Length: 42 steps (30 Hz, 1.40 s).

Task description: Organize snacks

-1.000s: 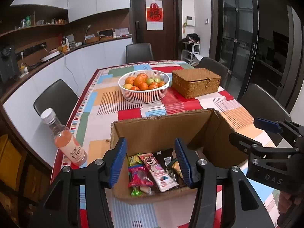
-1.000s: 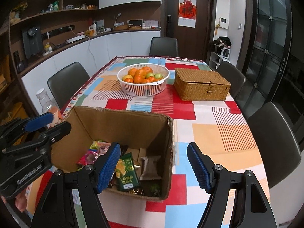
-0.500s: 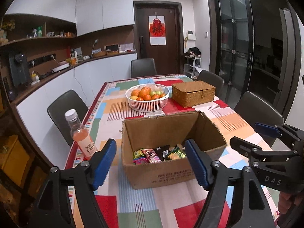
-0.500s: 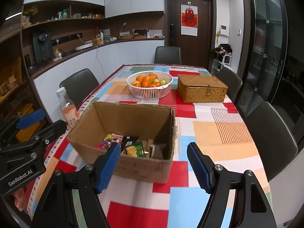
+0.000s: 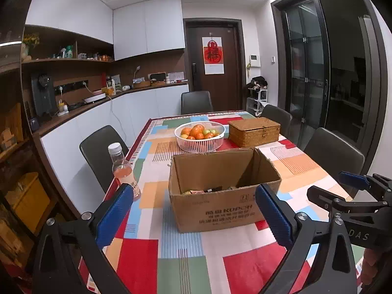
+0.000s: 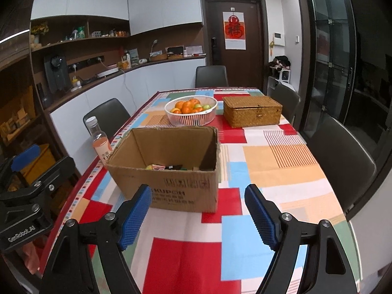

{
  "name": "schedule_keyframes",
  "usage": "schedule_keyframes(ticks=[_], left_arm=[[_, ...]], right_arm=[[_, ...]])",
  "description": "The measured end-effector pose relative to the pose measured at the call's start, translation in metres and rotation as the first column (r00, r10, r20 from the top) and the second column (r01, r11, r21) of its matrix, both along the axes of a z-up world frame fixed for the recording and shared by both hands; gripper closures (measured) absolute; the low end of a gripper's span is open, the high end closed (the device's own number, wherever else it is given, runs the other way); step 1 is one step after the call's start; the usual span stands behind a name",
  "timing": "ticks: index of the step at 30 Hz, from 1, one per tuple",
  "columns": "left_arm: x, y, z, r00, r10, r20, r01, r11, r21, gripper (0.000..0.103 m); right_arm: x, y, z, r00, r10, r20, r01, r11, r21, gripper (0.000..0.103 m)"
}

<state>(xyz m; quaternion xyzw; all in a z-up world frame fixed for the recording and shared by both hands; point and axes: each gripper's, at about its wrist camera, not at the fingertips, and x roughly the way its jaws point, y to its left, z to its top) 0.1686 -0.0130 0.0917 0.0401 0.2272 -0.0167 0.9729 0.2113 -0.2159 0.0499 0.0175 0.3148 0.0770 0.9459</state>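
An open cardboard box [image 5: 220,208] [image 6: 176,186] stands on the colourful tablecloth, and only the tops of several snack packets [image 5: 208,190] [image 6: 166,167] show inside it. My left gripper [image 5: 193,210] hangs in front of the box, its jaws opening wide with nothing between the blue pads. My right gripper [image 6: 198,210] is also back from the box, jaws opening and empty. Each gripper shows at the edge of the other's view.
A bottle of pink drink [image 5: 123,169] [image 6: 100,142] stands left of the box near the table's edge. Behind the box are a white basket of fruit [image 5: 199,142] [image 6: 191,117] and a lidded wicker box [image 5: 253,132] [image 6: 252,112]. Dark chairs [image 6: 340,161] ring the table.
Both grippers have pulled back and up from over the box, so the box looks smaller and farther. The left jaws have spread much wider; the right jaws slightly wider.
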Motion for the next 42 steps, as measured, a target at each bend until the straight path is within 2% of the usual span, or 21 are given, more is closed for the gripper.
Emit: schedule_keyframes(ticks=[3,13,42], left_arm=[[-0.008,-0.001,-0.001,1.000,-0.001,0.000,0.001,1.000,-0.006,0.000],[-0.028,-0.004,-0.004,1.000,-0.007,-0.010,0.007,1.000,0.012,0.000],[-0.034,0.001,-0.003,1.000,0.022,-0.007,-0.021,1.000,0.020,0.000]], right_arm=[[-0.012,-0.001,-0.001,1.000,-0.012,0.012,0.012,1.000,-0.011,0.019],[-0.037,-0.003,-0.002,1.000,-0.020,0.022,0.021,0.999,-0.029,0.019],[-0.045,-0.002,0.008,0.999,-0.009,0.052,0.012,0.999,-0.042,0.019]])
